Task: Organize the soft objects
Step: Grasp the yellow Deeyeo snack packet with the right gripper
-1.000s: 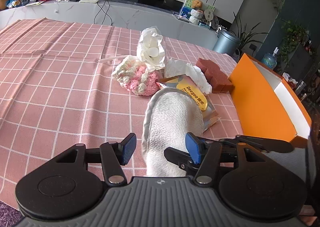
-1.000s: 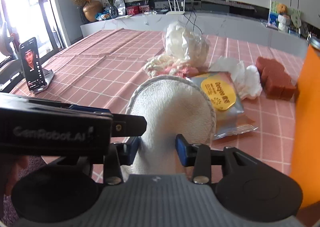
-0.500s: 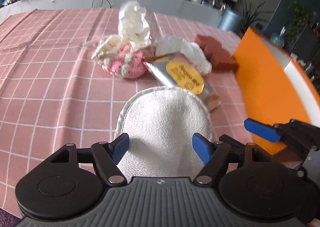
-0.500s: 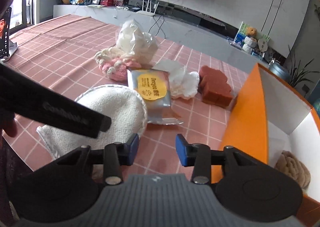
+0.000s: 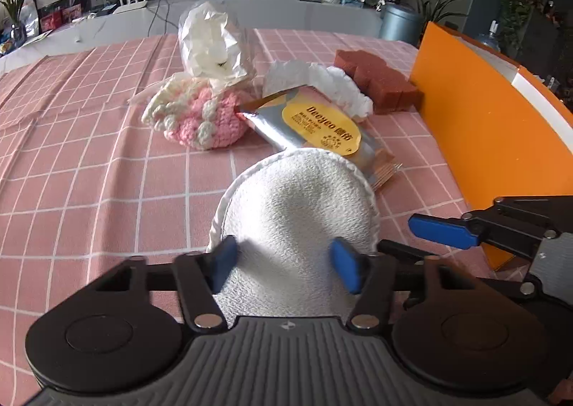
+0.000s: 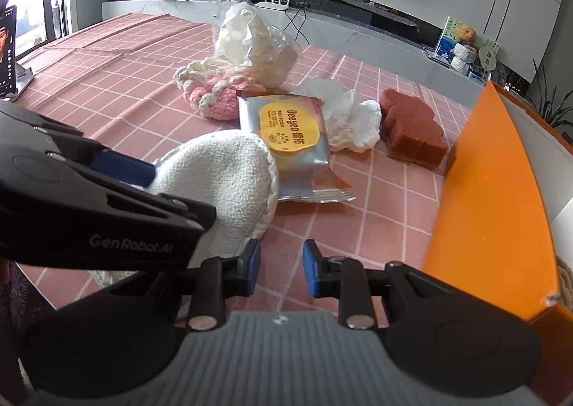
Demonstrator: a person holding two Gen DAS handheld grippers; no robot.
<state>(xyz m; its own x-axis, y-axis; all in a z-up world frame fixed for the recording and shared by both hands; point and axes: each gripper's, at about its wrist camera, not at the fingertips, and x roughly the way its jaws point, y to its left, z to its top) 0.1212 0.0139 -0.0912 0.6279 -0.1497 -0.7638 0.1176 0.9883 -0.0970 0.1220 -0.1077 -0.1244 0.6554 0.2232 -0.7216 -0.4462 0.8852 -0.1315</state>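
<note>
A round white terry pad (image 5: 297, 198) lies on the pink checked tablecloth (image 5: 89, 173), its far edge on a silver packet with a yellow label (image 5: 318, 123). My left gripper (image 5: 284, 262) is closing on the pad's near part, and both blue pads press into the bunched cloth. The right wrist view shows the pad (image 6: 222, 173) pinched in those fingers (image 6: 121, 162). To the right of the pad, my right gripper (image 6: 279, 271) is also closing, with only bare tablecloth between its fingers.
Behind the pad are a pink and cream crochet piece (image 5: 204, 119), a clear bag of white stuffing (image 5: 215, 44), crumpled white tissue (image 5: 322, 80) and a brown sponge (image 5: 376, 80). An orange box (image 5: 483, 126) stands at the right. A phone (image 6: 7, 48) stands far left.
The right gripper came off the white pad and shifted right toward the orange box, its jaws narrowing. The left gripper moved forward over the pad, widened, then narrowed onto it.
</note>
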